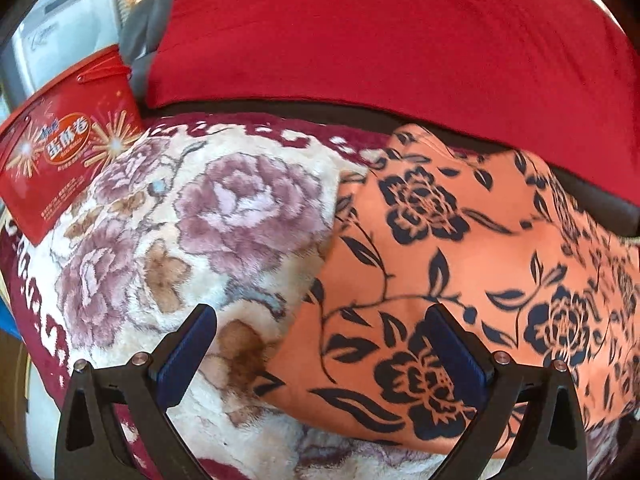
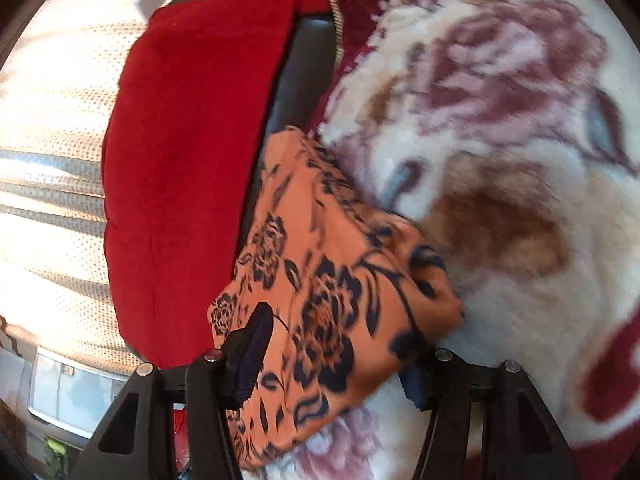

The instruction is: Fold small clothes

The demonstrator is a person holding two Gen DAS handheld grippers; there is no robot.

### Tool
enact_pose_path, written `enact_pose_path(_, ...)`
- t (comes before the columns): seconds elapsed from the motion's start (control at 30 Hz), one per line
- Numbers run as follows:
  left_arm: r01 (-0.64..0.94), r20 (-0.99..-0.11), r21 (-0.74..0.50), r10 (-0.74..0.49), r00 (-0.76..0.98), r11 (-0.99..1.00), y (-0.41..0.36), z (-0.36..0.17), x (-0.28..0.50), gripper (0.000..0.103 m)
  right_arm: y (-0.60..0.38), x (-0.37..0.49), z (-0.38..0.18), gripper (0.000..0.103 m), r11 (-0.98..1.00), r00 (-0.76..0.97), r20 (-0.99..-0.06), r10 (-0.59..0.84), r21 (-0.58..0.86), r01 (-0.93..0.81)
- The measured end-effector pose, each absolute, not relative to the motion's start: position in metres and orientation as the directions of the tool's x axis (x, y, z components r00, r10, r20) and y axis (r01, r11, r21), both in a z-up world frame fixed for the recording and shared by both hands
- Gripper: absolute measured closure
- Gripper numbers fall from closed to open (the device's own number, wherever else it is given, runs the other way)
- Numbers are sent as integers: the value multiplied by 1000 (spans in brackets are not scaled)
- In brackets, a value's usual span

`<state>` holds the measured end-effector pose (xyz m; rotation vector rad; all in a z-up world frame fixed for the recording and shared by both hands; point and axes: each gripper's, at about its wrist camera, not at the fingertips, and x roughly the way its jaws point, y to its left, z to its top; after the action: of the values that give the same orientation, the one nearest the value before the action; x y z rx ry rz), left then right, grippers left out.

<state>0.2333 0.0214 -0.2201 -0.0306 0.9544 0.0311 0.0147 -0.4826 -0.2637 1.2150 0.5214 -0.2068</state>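
Left wrist view. The left gripper (image 1: 320, 322) hovers with its two fingers spread wide apart and nothing between them. One blue-padded finger (image 1: 188, 354) stands over the fleece blanket (image 1: 224, 216); the other is seen against the orange garment (image 1: 460, 264). Whether either pad touches the cloth cannot be told. The garment, orange with a dark blue flower print, lies flat on the blanket in the right half of the view. Its long axis runs from the lower centre, near the gripper, up and away toward the far right. Its far edge reaches the dark seat edge (image 1: 592, 188) below the red cushion (image 1: 380, 36). A red printed box (image 1: 68, 160) rests at the blanket's far left corner.

Right wrist view. The right gripper (image 2: 338, 344) is partly open, with the near end of the orange garment (image 2: 320, 264) lying between its fingers. The left finger (image 2: 250, 350) shows in full, its pad facing the cloth. The right finger is mostly hidden under the fabric, so a firm clamp cannot be confirmed. The picture is blurred here. The garment's long axis runs from the gripper up the frame, its far end narrowing against the dark seat edge (image 2: 300, 64). The red cushion (image 2: 192, 152) lies along its left side, and the fleece blanket (image 2: 520, 168) fills the right. A pale dotted curtain (image 2: 52, 128) covers the far left.
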Motion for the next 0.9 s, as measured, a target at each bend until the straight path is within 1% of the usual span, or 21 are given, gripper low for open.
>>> enact_pose_path(0.1, -83, -812, -25, 28, 582, 996, 35, -215, 237, 0, -476, 31, -260, 42, 397, 869, -483, 107, 822, 408)
enact_pose_path(0.13, -98, -815, -23, 38, 578, 995, 39, -216, 239, 0, -474, 36, -259, 46, 410, 867, -487, 101, 815, 410)
enact_pose_path(0.2, -138, -823, -22, 60, 565, 990, 51, -218, 244, 0, -471, 47, -258, 63, 435, 857, -505, 97, 797, 420)
enact_pose_path(0.23, -158, -831, -35, 59, 554, 987, 58, -220, 246, 0, -470, 54, -259, 74, 447, 843, -530, 95, 779, 439)
enact_pose_path(0.27, -180, -839, -49, 57, 542, 982, 66, -222, 248, 0, -470, 57, -261, 78, 452, 834, -545, 88, 768, 454)
enact_pose_path(0.33, -212, -847, -70, 55, 529, 975, 78, -224, 250, 0, -468, 63, -258, 82, 465, 823, -563, 75, 750, 471)
enact_pose_path(0.4, -240, -848, -86, 55, 526, 967, 88, -224, 250, 0, -463, 70, -247, 84, 497, 808, -586, 56, 718, 486)
enact_pose_path(0.43, -256, -846, -87, 64, 530, 963, 94, -222, 250, 0, -459, 71, -235, 85, 520, 811, -583, 46, 707, 479)
enact_pose_path(0.57, -310, -824, -66, 124, 553, 948, 111, -212, 247, 0, -420, 86, -171, 86, 673, 846, -532, 21, 633, 382)
enact_pose_path(0.63, -346, -808, -67, 153, 569, 936, 124, -206, 244, 0, -390, 100, -140, 86, 738, 867, -495, 54, 605, 299)
enact_pose_path(0.73, -409, -789, -66, 204, 580, 910, 146, -201, 238, 0, -335, 118, -108, 86, 808, 881, -459, 117, 559, 184)
enact_pose_path(0.83, -475, -782, -80, 241, 575, 876, 170, -200, 232, 0, -280, 140, -106, 86, 838, 869, -460, 182, 535, 108)
enact_pose_path(0.9, -509, -782, -77, 265, 565, 857, 182, -202, 229, 0, -239, 164, -125, 86, 842, 836, -491, 243, 535, 69)
